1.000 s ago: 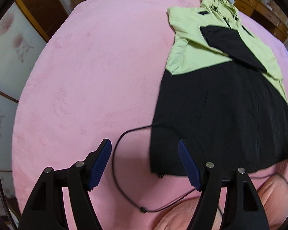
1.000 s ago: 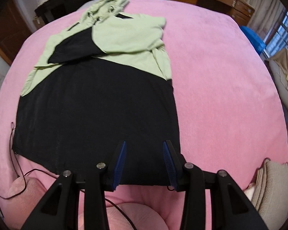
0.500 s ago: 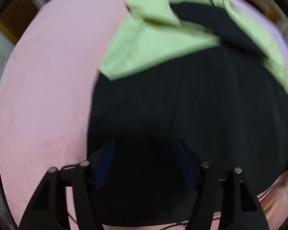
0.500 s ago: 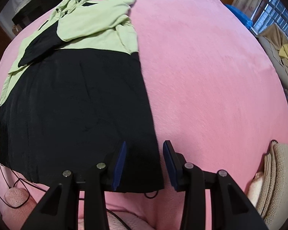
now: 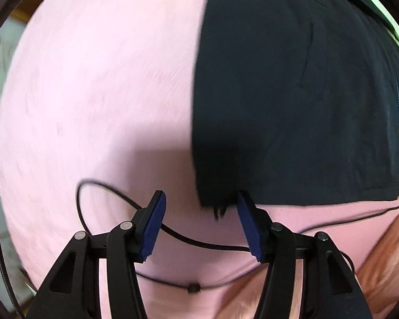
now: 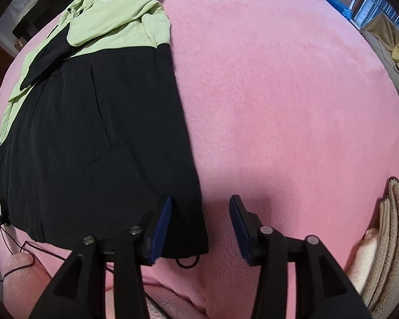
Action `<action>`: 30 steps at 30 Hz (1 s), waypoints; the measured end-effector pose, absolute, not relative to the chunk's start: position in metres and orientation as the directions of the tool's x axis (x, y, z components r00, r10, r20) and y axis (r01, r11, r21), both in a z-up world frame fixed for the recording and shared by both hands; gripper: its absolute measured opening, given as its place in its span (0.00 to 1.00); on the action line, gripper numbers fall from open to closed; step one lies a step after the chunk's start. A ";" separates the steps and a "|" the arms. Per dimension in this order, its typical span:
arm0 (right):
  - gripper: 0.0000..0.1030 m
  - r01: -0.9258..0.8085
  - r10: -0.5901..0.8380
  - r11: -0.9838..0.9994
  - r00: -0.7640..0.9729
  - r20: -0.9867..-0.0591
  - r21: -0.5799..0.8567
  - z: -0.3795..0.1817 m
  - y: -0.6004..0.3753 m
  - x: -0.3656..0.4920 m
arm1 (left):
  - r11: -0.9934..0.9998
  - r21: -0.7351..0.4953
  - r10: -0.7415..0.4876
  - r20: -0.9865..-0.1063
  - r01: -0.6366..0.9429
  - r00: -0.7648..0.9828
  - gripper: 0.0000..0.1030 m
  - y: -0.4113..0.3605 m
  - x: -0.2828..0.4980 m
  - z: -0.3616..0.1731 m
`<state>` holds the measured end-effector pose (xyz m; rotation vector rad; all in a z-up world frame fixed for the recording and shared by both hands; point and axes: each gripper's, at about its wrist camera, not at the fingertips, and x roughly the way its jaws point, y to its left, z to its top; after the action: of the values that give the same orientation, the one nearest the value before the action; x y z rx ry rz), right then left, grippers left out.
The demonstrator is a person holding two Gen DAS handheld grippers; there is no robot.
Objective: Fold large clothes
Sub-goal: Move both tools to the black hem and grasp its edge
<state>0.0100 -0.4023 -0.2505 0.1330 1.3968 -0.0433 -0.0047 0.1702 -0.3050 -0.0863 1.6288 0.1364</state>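
At the near hem of the jacket (image 6: pixel 98 133), both tools have shifted outward within the last second: the left tool (image 5: pixel 199 220) now brackets the near-left corner, the right tool (image 6: pixel 199 226) straddles the near-right corner. Both stand open, gripping nothing. That looks like readiness to pinch both corners and fold the hem toward the far green half. Its pink bed (image 6: pixel 292 106) carries a black cable (image 5: pixel 188 239); folded beige towels (image 6: pixel 391 234) sit right.

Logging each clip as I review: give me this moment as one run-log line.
phase: pre-grasp | left gripper: open, at jacket hem's left corner | right gripper: open, at its right corner | jacket: flat on pink blanket
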 end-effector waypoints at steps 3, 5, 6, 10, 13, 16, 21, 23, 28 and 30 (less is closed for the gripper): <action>0.46 0.110 0.061 0.991 0.166 -0.984 0.080 -0.255 -0.404 0.007 | 0.984 0.004 -0.009 -0.998 -0.177 -0.069 0.53 0.177 -0.014 -0.305; 0.48 0.110 0.076 0.989 0.161 -0.984 0.095 -0.258 -0.405 0.004 | 0.981 -0.016 -0.029 -0.997 -0.194 -0.065 0.53 0.180 -0.016 -0.307; 0.49 0.110 0.081 0.989 0.159 -0.984 0.099 -0.259 -0.405 0.003 | 0.979 -0.031 -0.043 -0.997 -0.201 -0.058 0.53 0.181 -0.016 -0.306; 0.51 0.107 0.111 0.986 0.160 -0.981 0.129 -0.258 -0.409 -0.007 | 0.975 -0.091 -0.091 -0.996 -0.203 0.005 0.53 0.183 -0.012 -0.294; 0.52 0.113 0.145 0.980 0.166 -0.975 0.165 -0.257 -0.414 -0.012 | 0.968 -0.157 -0.149 -0.987 -0.196 0.056 0.53 0.197 -0.019 -0.279; 0.53 0.125 0.167 0.974 0.174 -0.970 0.190 -0.254 -0.424 -0.015 | 0.961 -0.212 -0.199 -0.976 -0.177 0.087 0.54 0.201 -0.021 -0.267; 0.53 0.131 0.197 0.967 0.165 -0.967 0.219 -0.257 -0.426 -0.013 | 0.944 -0.274 -0.249 -0.957 -0.181 0.149 0.60 0.209 -0.021 -0.254; 0.53 0.126 0.200 0.968 0.146 -0.969 0.219 -0.259 -0.426 -0.006 | 0.939 -0.286 -0.256 -0.952 -0.189 0.168 0.60 0.215 -0.018 -0.256; 0.53 0.096 0.222 0.967 0.137 -0.965 0.236 -0.264 -0.415 -0.005 | 0.930 -0.290 -0.256 -0.952 -0.226 0.170 0.60 0.242 -0.011 -0.282; 0.53 0.092 0.239 0.963 0.136 -0.962 0.252 -0.264 -0.414 -0.006 | 0.937 -0.278 -0.246 -0.955 -0.212 0.163 0.60 0.240 -0.006 -0.287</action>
<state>-0.0060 -0.4138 -0.2640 0.2764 1.4364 0.1084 -0.0059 0.2397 -0.2871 -0.3883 1.4179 -0.0256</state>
